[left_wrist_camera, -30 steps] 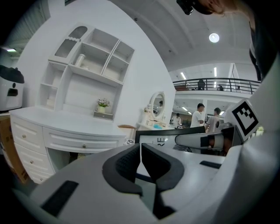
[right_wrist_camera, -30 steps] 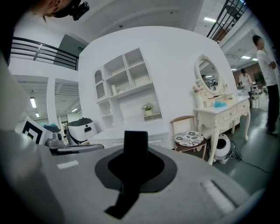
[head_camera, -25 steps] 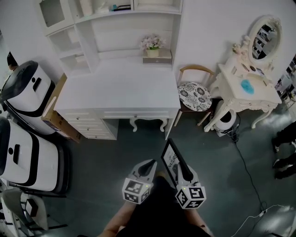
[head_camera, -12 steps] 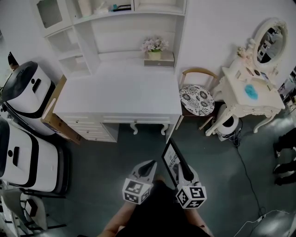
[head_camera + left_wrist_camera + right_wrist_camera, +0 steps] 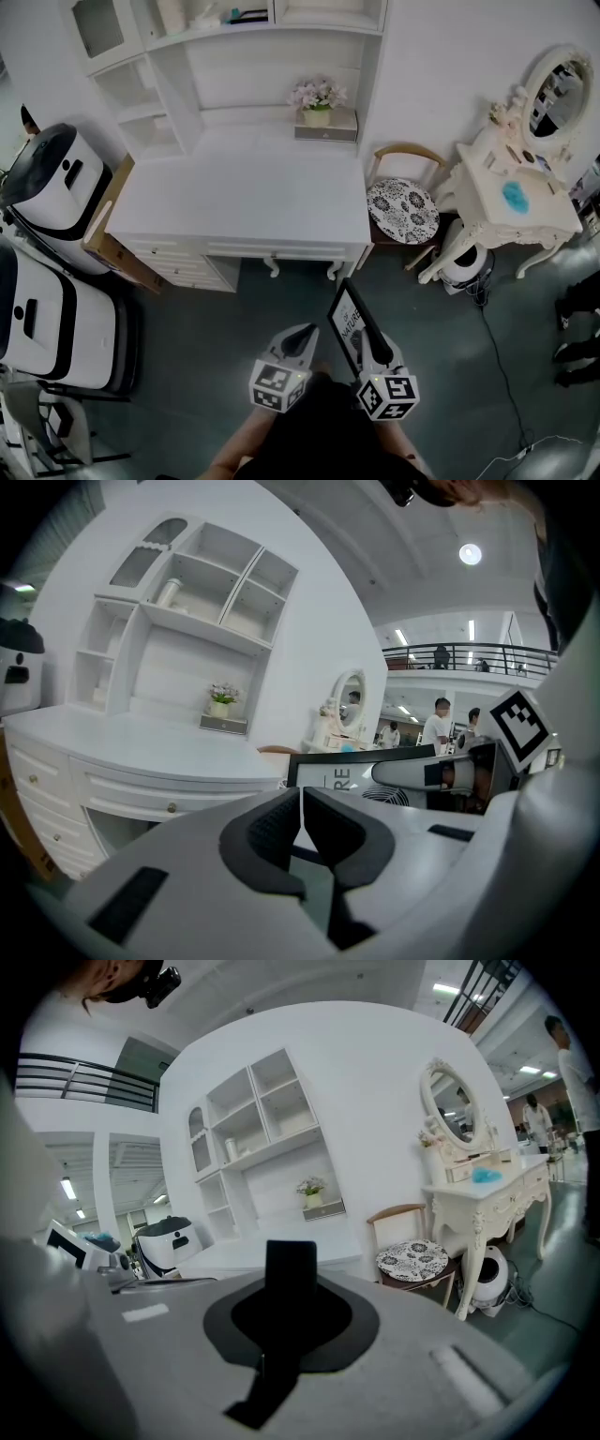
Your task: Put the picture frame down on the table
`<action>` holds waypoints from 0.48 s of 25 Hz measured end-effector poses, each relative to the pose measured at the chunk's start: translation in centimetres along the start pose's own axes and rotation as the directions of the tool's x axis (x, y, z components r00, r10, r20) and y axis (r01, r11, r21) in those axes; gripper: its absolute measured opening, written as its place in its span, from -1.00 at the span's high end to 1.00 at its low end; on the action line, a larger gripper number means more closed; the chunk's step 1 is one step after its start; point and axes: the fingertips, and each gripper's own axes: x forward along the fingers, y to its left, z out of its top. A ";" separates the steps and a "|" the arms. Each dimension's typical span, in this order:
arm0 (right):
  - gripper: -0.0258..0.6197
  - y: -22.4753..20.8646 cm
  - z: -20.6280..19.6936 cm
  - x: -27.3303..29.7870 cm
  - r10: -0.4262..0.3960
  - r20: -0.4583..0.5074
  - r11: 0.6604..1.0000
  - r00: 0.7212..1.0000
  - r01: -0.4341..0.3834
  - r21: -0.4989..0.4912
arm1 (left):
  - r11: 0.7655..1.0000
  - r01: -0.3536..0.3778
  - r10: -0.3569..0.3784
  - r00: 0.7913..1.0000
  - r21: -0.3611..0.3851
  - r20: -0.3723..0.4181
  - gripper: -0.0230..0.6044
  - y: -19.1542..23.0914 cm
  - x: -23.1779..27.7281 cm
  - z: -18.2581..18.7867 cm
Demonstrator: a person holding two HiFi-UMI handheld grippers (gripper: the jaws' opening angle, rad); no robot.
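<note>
Table: white desk with a shelf unit along its back edge. Its top is bare except at the back right corner, and its front edge is well ahead of both grippers.
Dressing table: white, with an oval mirror, off to the right of the table.
Chair: patterned round seat, standing between the table's right end and the dressing table.
Picture frame: carried in the air over the dark floor and not yet over the table. It stands on edge with its printed face turned toward the left gripper.
Frame handling: probably light and stiff with a thin black rim. The glazed front may be slippery and breakable, so set it down softly.
Frame hold: take it by the rim, as now, and keep the pads off the middle of the face.
Right gripper: jaws clamped on the frame's lower edge, with the dark rim rising between them.
Left gripper: jaws together with nothing between them, just beside the frame and not touching it.
Flower pot: sits on a small box at the table's back right corner.
</note>
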 end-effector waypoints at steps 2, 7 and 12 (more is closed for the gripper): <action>0.88 -0.4 0.3 0.7 0.003 -0.002 1.000 1.000 -0.003 0.000 | 1.000 -0.001 0.001 1.000 -0.002 -0.001 0.86 0.2 0.7 0.1; 0.88 -1.3 0.9 2.3 0.018 -0.006 1.000 1.000 -0.018 0.005 | 1.000 -0.010 0.010 1.000 -0.005 -0.004 0.86 0.7 2.2 0.3; 0.88 -2.0 1.7 4.2 0.047 -0.008 0.999 0.999 -0.047 0.004 | 1.000 -0.029 0.029 1.000 0.000 -0.001 0.86 1.5 3.8 0.7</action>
